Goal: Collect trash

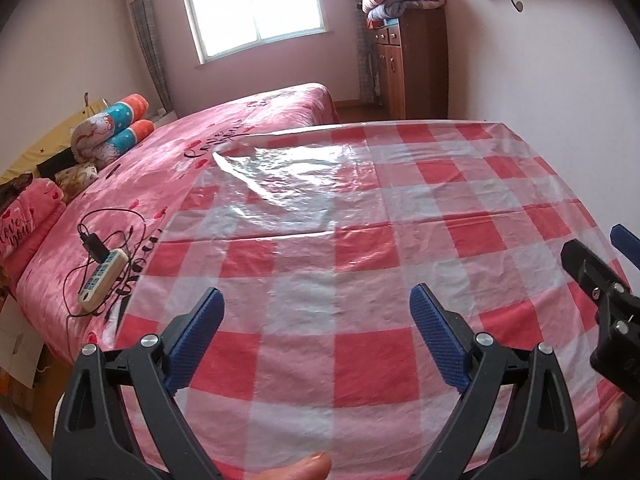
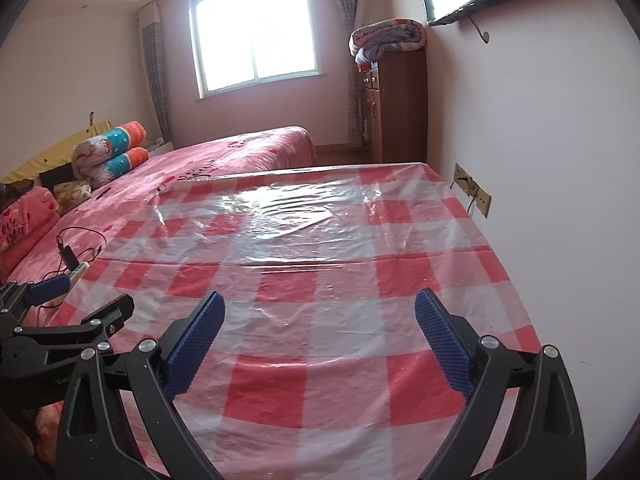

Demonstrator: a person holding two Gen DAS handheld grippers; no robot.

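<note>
Left wrist view: power strip (image 1: 102, 278) on bed (image 1: 168, 152) beside checkered tablecloth (image 1: 360, 240).

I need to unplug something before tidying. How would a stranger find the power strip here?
Start at the pink bed left of the checked plastic cloth. Near that cloth's left edge lies the power strip, a cream bar with a black charger plugged in and thin black cable looped around it, the only hard item there.

We count two tools, the left tool (image 1: 316, 300) and the right tool (image 2: 319, 304), each with two blue pads spread apart. There is one desk (image 2: 320, 248) under one checked plastic cloth, one bed (image 1: 168, 168) to the left, one power strip (image 1: 102, 280) on it, one window (image 2: 256, 32) far off, and one wooden cabinet (image 2: 400, 108).
</note>
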